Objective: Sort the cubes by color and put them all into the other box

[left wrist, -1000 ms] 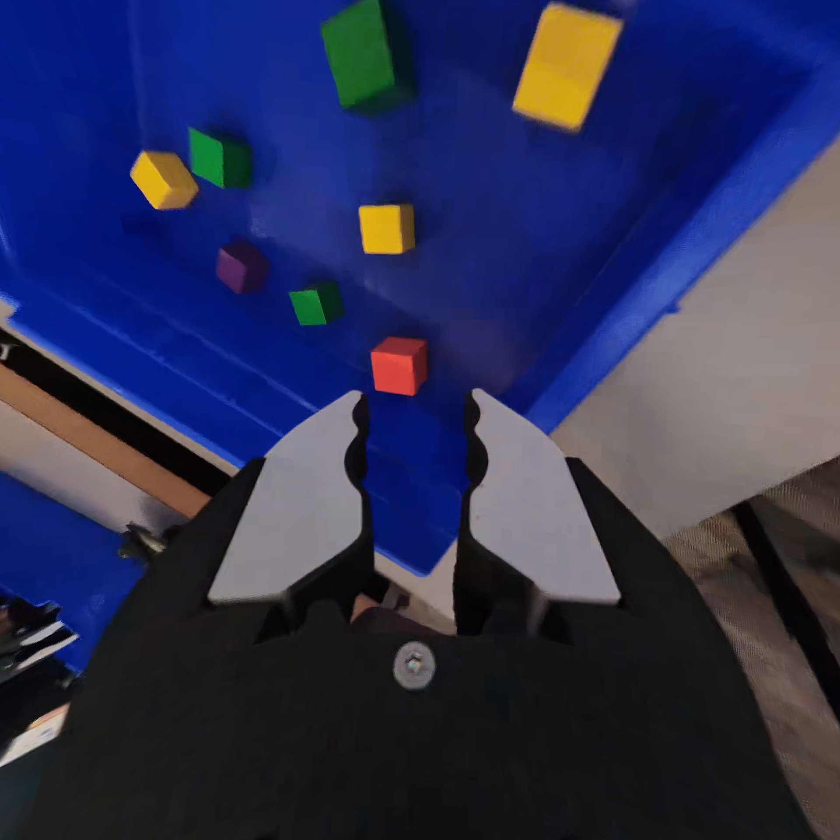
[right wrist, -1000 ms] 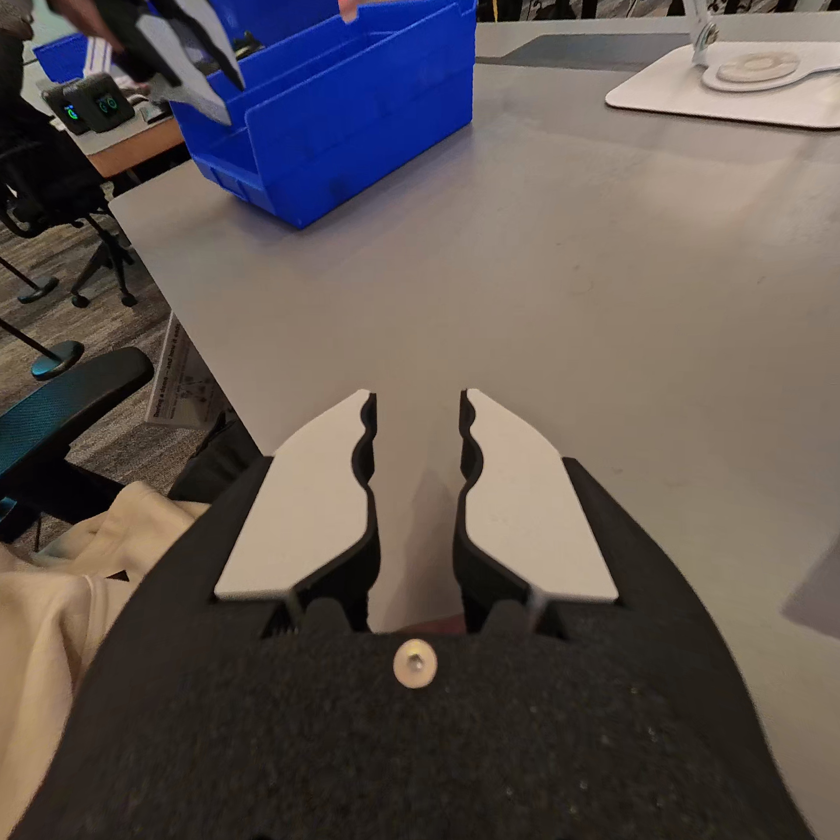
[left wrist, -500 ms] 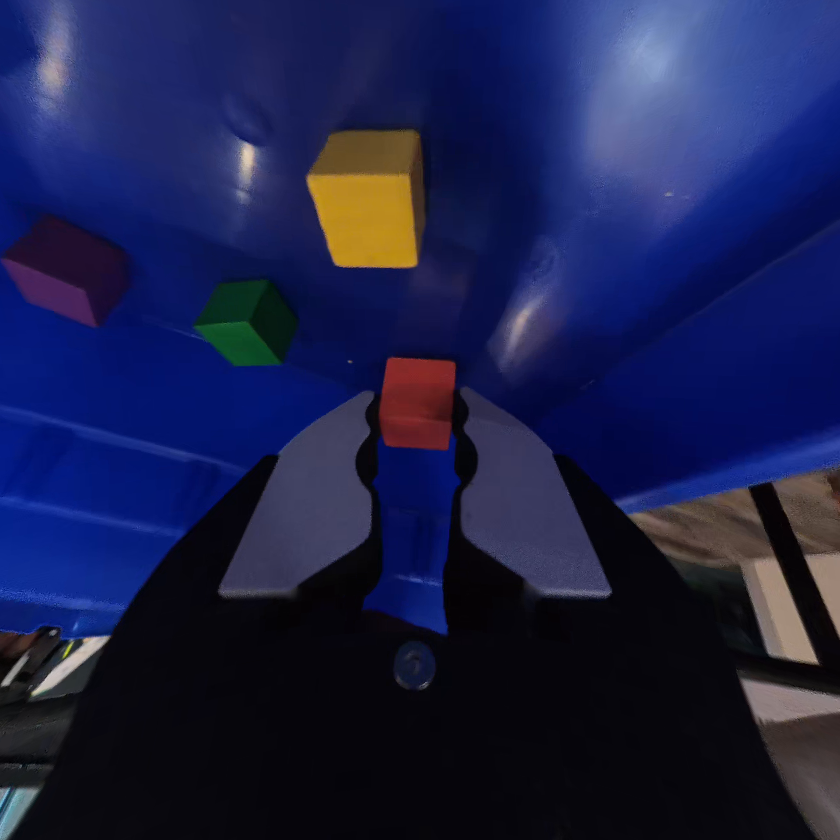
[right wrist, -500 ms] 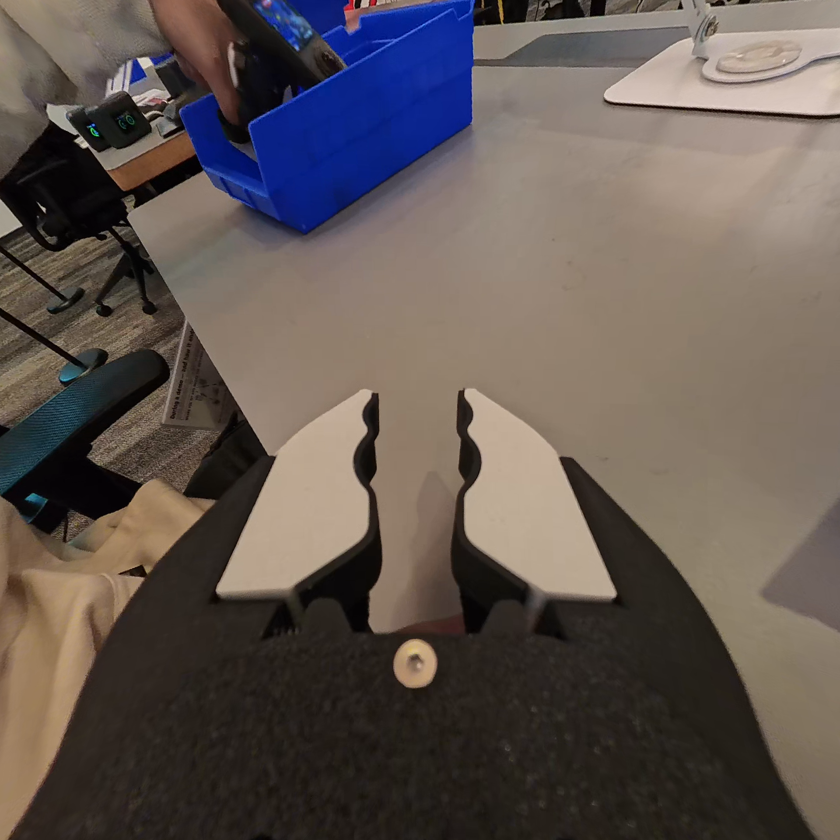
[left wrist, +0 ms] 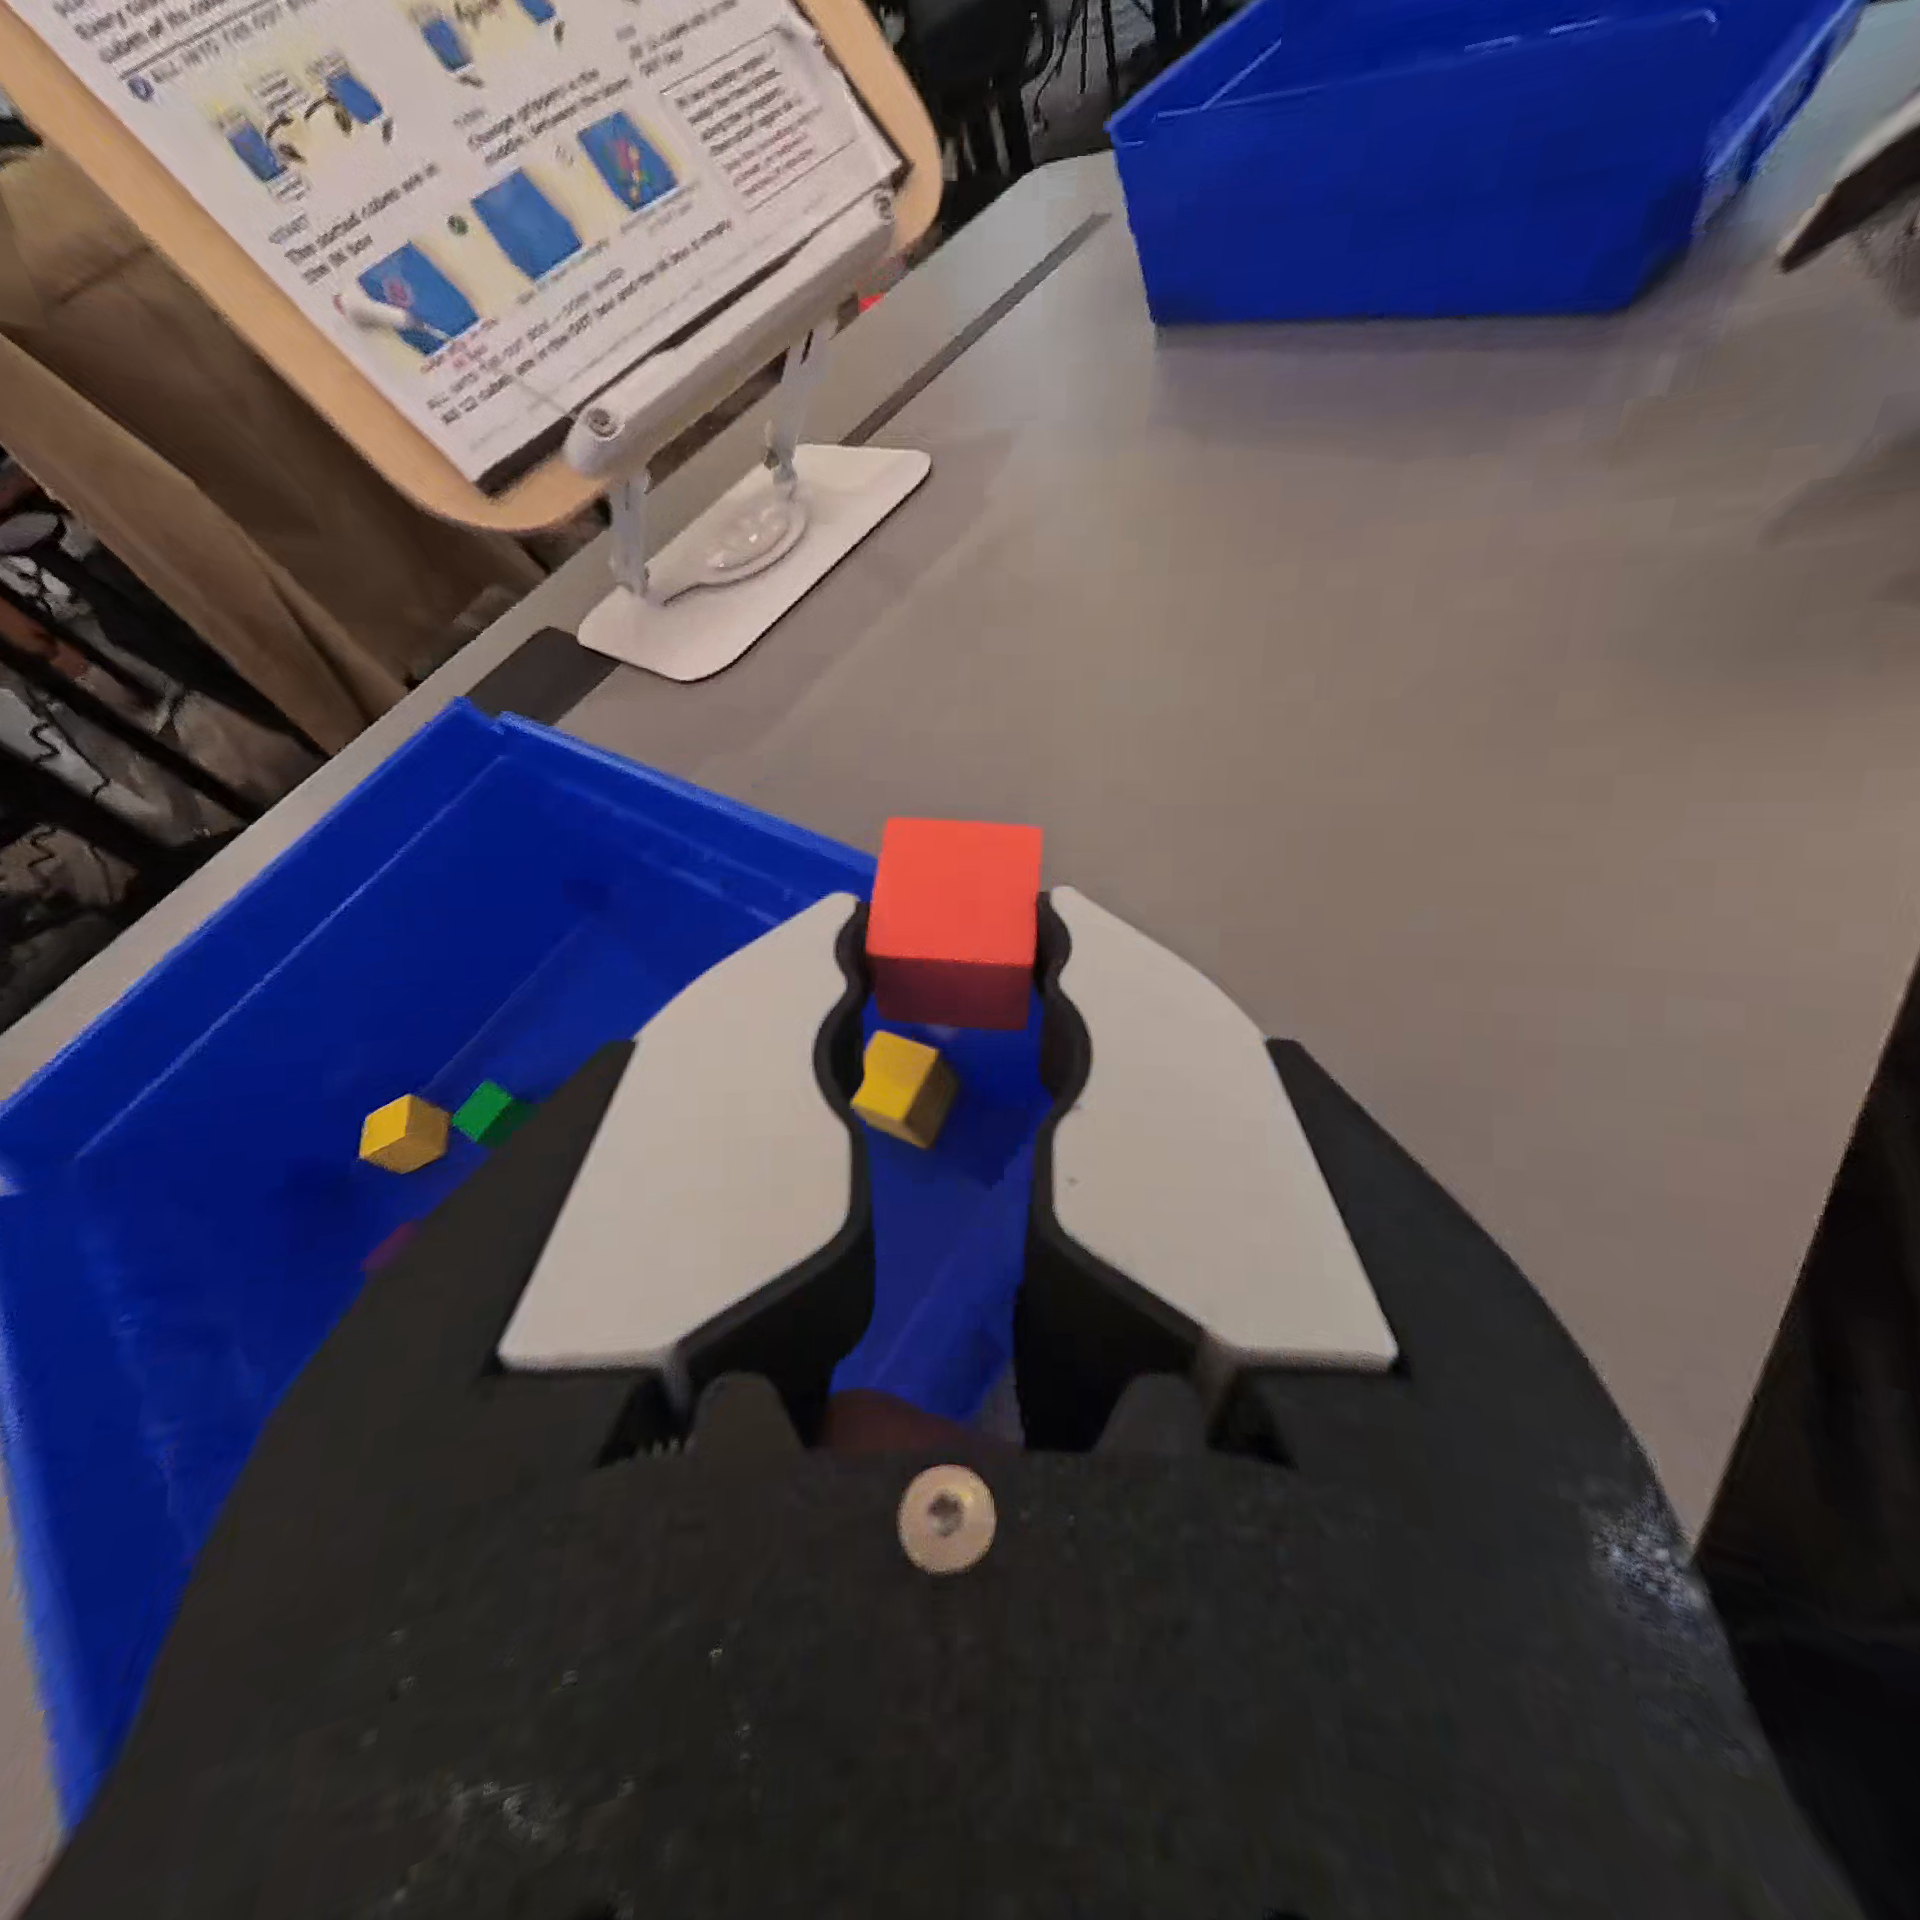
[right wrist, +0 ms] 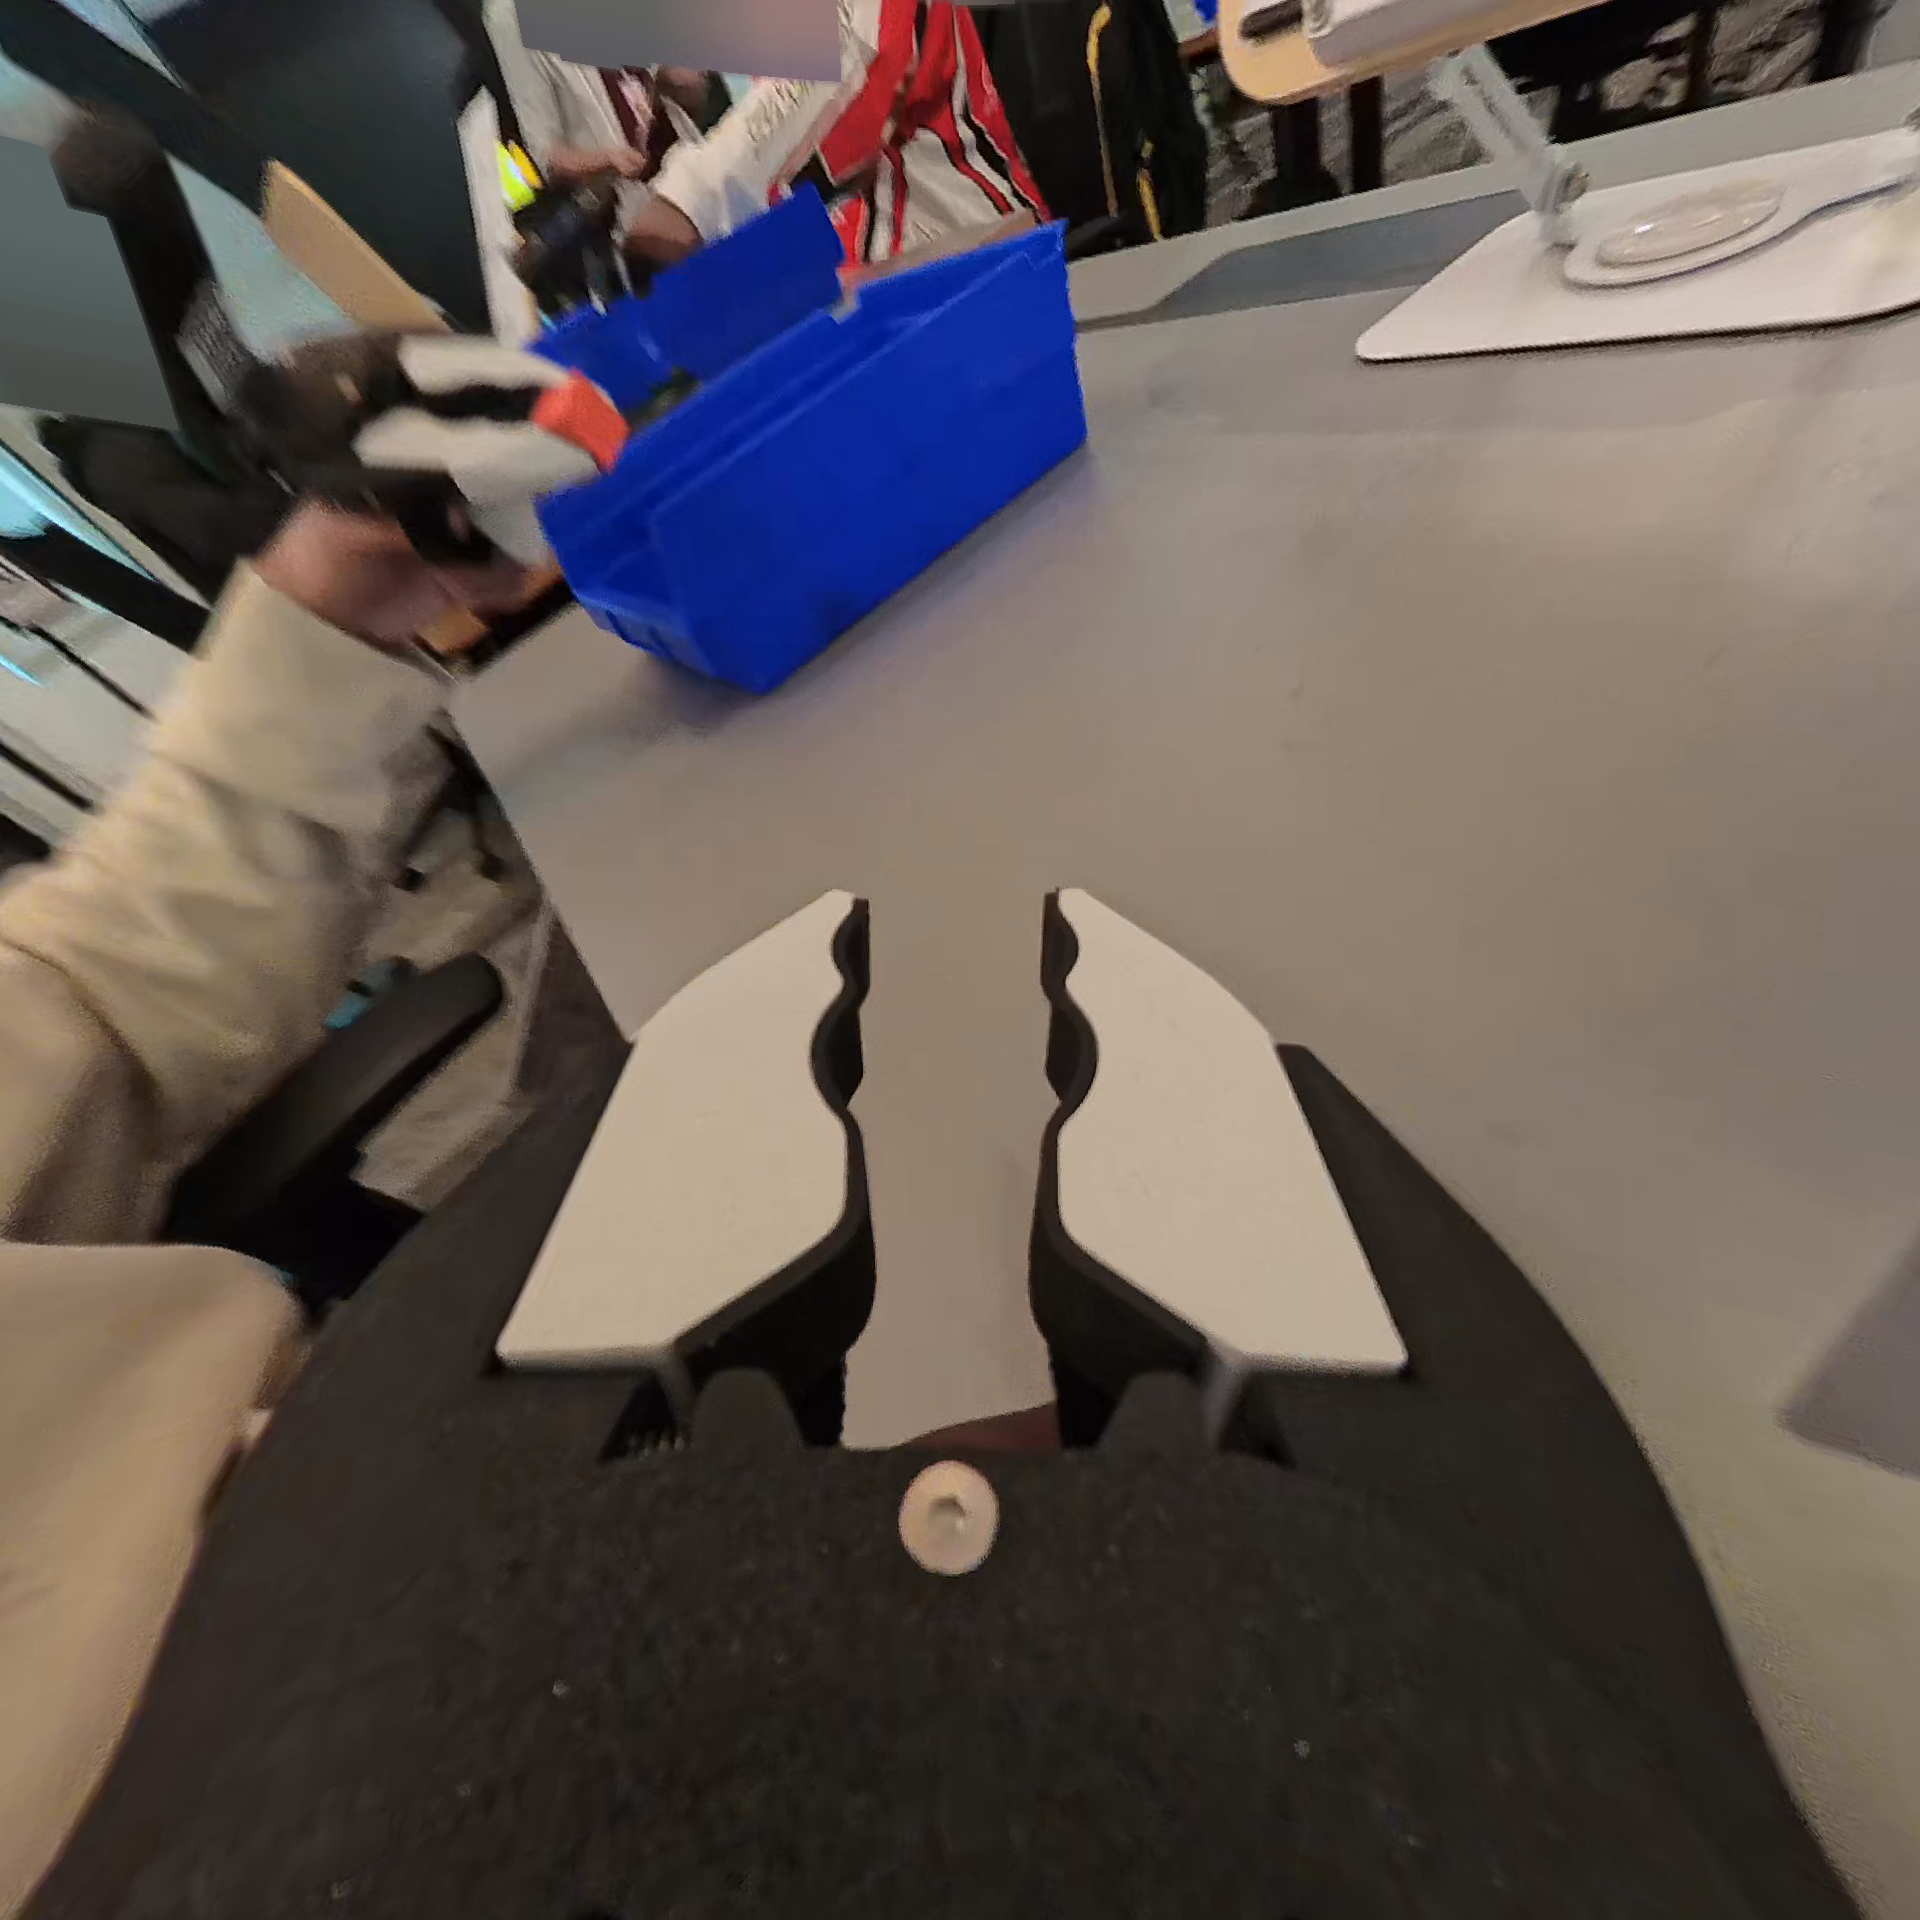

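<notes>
I'm pinching the red cube (left wrist: 954, 914) at my left tool (left wrist: 951, 925) tips, clear above the near box (left wrist: 312, 935) to carry it to the far box (left wrist: 1455, 208) ahead-right, while my right tool (right wrist: 951, 935) is idling agape, empty, over the tabletop (right wrist: 1455, 727).

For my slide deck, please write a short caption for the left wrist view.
Left gripper holds a red cube above the blue box of remaining cubes.

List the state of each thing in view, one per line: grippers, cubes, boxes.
left gripper: shut on the red cube, raised above the near box
red cube: held, off the box floor
right gripper: open, holding nothing, over the table
near box: open top, cubes inside
yellow cubes: loose in the near box
green cube: loose in the near box
far box: open top, contents hidden
</notes>
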`<state>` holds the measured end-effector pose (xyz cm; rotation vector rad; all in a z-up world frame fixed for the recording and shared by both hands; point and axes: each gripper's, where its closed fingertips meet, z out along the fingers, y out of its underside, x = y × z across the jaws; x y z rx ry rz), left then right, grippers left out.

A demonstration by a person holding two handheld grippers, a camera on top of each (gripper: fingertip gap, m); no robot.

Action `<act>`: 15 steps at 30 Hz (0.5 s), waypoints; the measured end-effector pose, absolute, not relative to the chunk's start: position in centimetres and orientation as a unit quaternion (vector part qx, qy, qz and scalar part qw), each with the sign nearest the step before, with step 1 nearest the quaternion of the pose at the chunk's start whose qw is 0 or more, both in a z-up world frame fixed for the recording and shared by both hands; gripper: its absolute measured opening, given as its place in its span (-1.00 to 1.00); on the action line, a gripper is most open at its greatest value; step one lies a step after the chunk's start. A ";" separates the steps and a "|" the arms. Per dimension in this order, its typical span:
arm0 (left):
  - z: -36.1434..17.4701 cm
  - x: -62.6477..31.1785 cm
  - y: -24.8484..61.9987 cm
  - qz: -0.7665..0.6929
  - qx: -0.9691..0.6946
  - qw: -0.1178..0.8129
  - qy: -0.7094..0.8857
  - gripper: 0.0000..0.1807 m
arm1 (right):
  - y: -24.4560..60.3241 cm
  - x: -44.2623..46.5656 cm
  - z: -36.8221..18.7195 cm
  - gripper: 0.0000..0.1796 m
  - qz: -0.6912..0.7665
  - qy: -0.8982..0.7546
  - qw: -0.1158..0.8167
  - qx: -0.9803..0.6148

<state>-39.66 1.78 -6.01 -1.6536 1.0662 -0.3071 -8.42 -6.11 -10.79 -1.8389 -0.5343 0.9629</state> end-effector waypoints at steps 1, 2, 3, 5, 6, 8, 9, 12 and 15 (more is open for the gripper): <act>-6.4 -39.2 1.3 -0.126 -0.688 0.551 0.454 -0.68 | -6.1 -8.8 -10.5 -0.64 0.423 -0.208 0.469 -0.747; -6.6 -38.6 0.8 -0.123 -0.677 0.561 0.460 -0.68 | -6.1 -9.4 -10.2 -0.62 0.454 -0.199 0.455 -0.740; -6.4 -37.6 0.3 -0.131 -0.663 0.569 0.469 -0.68 | -6.2 -10.1 -9.8 -0.59 0.486 -0.191 0.436 -0.733; -5.8 -34.8 -1.0 -0.161 -0.633 0.575 0.493 -0.68 | -6.3 -12.1 -8.4 -0.55 0.567 -0.171 0.384 -0.708; -5.4 -33.2 -1.6 -0.169 -0.619 0.575 0.507 -0.68 | -6.3 -13.3 -7.6 -0.52 0.604 -0.164 0.353 -0.696; -5.3 -29.7 -2.8 -0.172 -0.598 0.559 0.548 -0.68 | -6.4 -15.7 -6.1 -0.47 0.659 -0.157 0.300 -0.671; -5.4 -28.0 -3.1 -0.163 -0.590 0.548 0.570 -0.68 | -6.3 -17.0 -5.6 -0.46 0.674 -0.159 0.284 -0.663; -6.2 -23.3 -3.9 -0.116 -0.552 0.525 0.637 -0.68 | -5.7 -20.0 -5.3 -0.42 0.678 -0.178 0.264 -0.663; -6.6 -20.0 -3.9 -0.089 -0.527 0.513 0.672 -0.68 | -5.0 -21.4 -6.5 -0.39 0.654 -0.189 0.263 -0.684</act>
